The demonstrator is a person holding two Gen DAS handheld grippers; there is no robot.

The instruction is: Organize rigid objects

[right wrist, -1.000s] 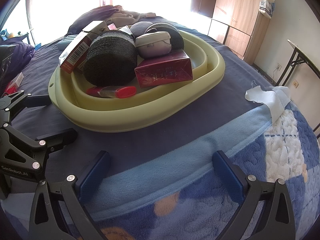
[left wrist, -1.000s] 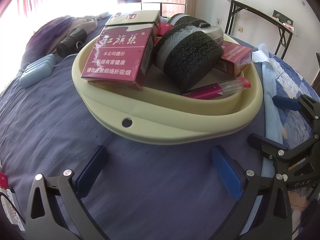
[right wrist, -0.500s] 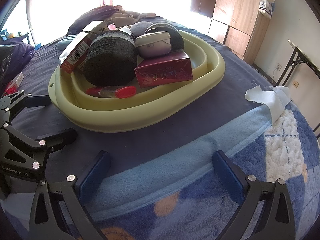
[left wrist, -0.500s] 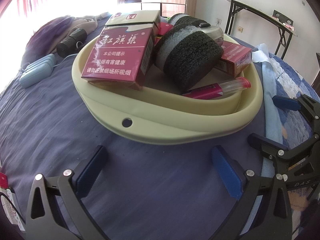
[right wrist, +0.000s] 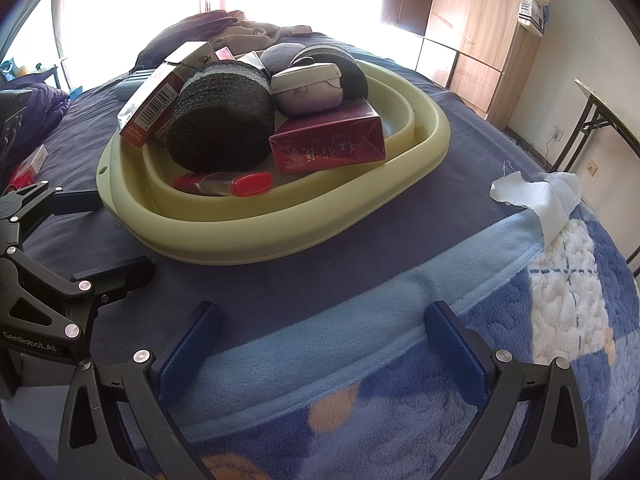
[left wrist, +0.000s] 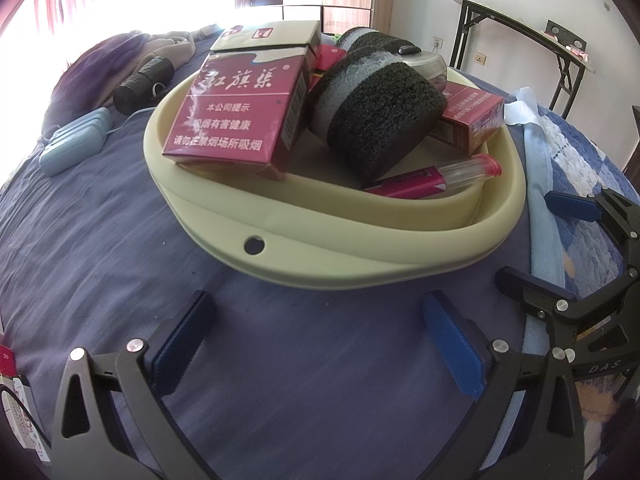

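Left wrist view: nothing is shifting between the earlier pictures and this one. The left gripper (left wrist: 320,336) is hovering low over the purple bed sheet (left wrist: 100,240), its jaws spread wide and empty, just short of the pale yellow basin (left wrist: 304,256). Inside the basin, a red cigarette pack (left wrist: 236,120) is leaning against a dark foam roll (left wrist: 384,120), with a second red pack (left wrist: 468,120) behind and a red-capped tube (left wrist: 436,180) lying along the near wall. A blue case (left wrist: 74,146) and a black roll (left wrist: 142,84) are lying on the bed outside the basin.

Right wrist view: the right gripper (right wrist: 324,340) is likewise resting released and empty, over the blue blanket (right wrist: 400,360), near the basin but apart from it. A lilac case (right wrist: 308,88) is sitting on top of the pile. A white cloth scrap (right wrist: 536,196) is lying on the blanket.

With both grippers idling and the basin full, the sorting is probably finished or pausing; the loose things on the bed may be next.
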